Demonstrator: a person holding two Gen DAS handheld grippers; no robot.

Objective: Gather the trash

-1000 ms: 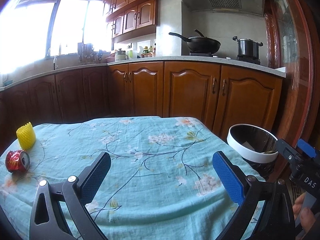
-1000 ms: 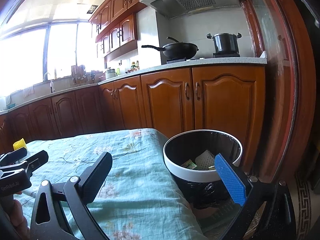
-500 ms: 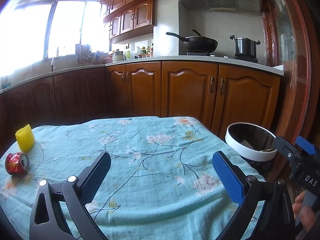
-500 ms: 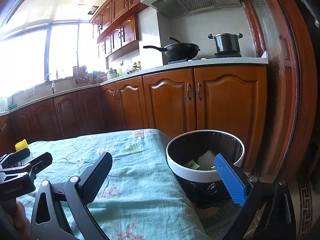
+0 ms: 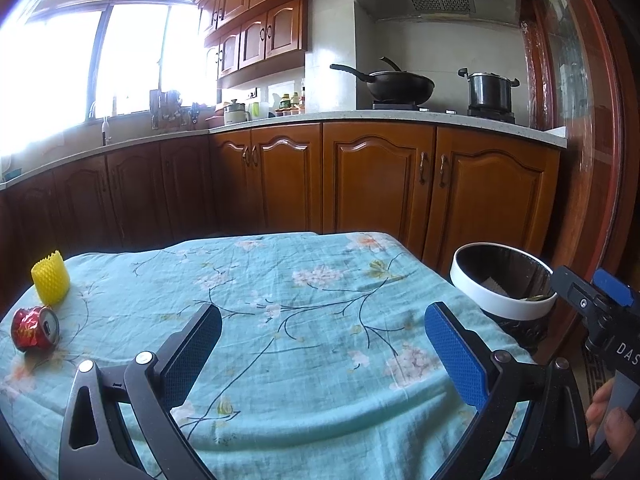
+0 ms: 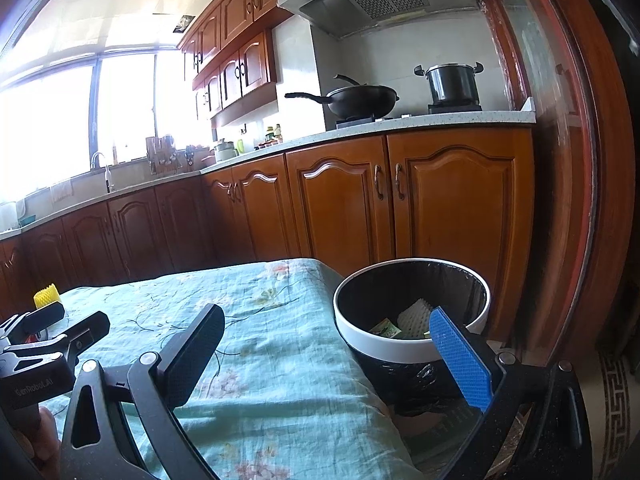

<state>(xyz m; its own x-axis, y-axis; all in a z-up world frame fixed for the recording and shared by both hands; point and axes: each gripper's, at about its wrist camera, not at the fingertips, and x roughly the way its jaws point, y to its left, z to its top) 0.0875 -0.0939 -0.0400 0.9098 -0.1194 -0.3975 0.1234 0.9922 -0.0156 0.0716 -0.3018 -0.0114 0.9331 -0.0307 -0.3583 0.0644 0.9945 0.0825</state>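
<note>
A crushed red can [image 5: 34,329] lies at the left edge of the table with the teal flowered cloth [image 5: 312,296]. A yellow foam net sleeve [image 5: 51,279] stands just behind it, and also shows in the right wrist view [image 6: 46,298]. My left gripper [image 5: 320,344] is open and empty over the table's near side. My right gripper [image 6: 328,352] is open and empty at the table's right edge, near the trash bin [image 6: 412,346]. The bin is black with a white rim, also in the left wrist view [image 5: 500,300]; it holds white foam [image 6: 414,314] and a green wrapper [image 6: 385,327].
Wooden kitchen cabinets [image 5: 376,180] run behind the table, with a wok [image 5: 400,84] and a pot [image 5: 490,90] on the counter. A wooden door frame [image 6: 580,200] stands right of the bin. The other gripper shows at the edge of each view.
Both views have tilted up slightly and drawn back a little. Both grippers stay open and empty. The can and foam sleeve have not moved.
</note>
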